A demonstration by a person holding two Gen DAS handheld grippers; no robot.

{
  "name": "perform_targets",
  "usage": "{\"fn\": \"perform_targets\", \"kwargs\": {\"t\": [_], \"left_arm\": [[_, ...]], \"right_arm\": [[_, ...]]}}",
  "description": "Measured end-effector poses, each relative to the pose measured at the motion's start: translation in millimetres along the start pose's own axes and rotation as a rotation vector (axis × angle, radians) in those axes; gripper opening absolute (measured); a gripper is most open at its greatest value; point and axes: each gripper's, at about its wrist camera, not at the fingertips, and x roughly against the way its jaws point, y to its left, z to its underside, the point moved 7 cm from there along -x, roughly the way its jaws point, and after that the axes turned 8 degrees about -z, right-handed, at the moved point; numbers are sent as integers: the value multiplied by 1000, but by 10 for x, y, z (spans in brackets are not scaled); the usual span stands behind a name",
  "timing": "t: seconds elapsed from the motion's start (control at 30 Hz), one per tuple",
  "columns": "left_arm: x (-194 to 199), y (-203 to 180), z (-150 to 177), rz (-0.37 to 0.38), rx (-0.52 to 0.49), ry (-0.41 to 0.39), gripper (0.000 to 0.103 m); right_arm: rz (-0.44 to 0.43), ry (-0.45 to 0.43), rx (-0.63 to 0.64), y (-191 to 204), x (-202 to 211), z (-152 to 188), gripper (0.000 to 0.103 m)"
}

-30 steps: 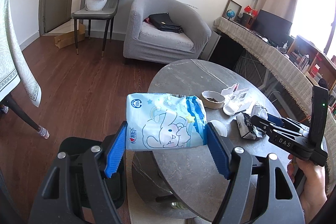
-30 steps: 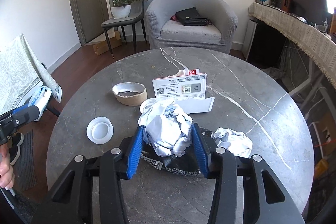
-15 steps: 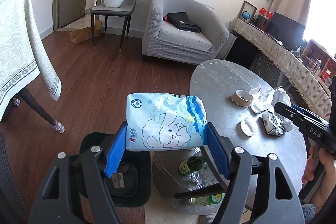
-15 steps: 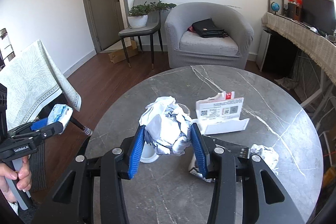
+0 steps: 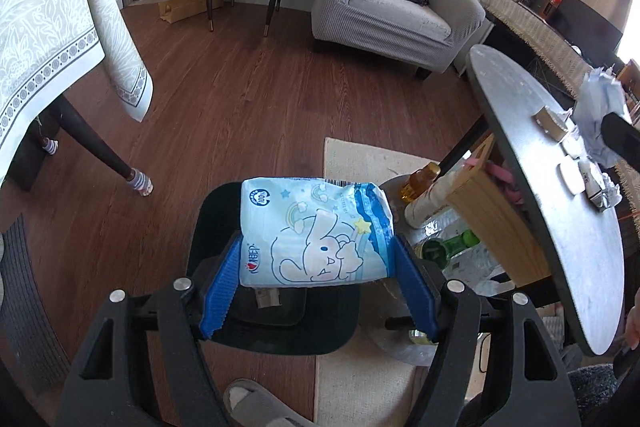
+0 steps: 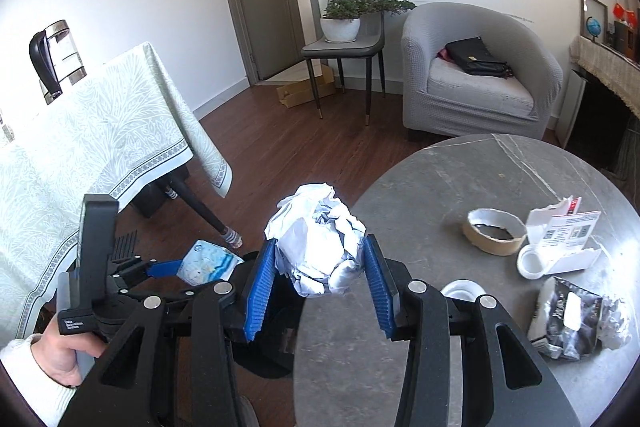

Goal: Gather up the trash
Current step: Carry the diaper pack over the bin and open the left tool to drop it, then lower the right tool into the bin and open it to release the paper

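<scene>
My left gripper (image 5: 316, 279) is shut on a light-blue tissue pack (image 5: 316, 231) with a cartoon rabbit, held right above the black trash bin (image 5: 280, 319) on the floor. It also shows in the right wrist view (image 6: 210, 263). My right gripper (image 6: 320, 279) is shut on a crumpled white paper ball (image 6: 318, 227), held over the left edge of the round grey table (image 6: 460, 187), near the bin (image 6: 264, 359). The ball also shows in the left wrist view (image 5: 600, 107).
On the table lie a tape roll (image 6: 494, 231), a torn white card box (image 6: 564, 239), white lids (image 6: 530, 261) and a black wrapper (image 6: 568, 319). Bottles (image 5: 448, 247) and a wooden box (image 5: 492, 211) sit under the table. A cloth-covered table (image 6: 100, 155) stands left.
Both grippers swung left and down from the table toward the bin. The left one now holds the tissue pack right over the bin; the right one carried the paper ball to the table's edge.
</scene>
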Motion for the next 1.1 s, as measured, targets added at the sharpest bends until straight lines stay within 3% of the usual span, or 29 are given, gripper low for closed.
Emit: {"fn": "perform_targets", "kwargs": {"t": [0.43, 0.57, 0.83, 1.1], "left_arm": [[-526, 286, 408, -48, -8, 191, 75], [-577, 324, 474, -63, -32, 217, 82], [-462, 544, 482, -63, -20, 196, 84], [-168, 836, 377, -53, 53, 116, 73]], "right_arm": [[-70, 119, 53, 591, -616, 131, 44], [-71, 138, 46, 646, -756, 157, 44], [-71, 190, 20, 692, -1076, 281, 44], [-49, 285, 13, 712, -1481, 549, 44]]}}
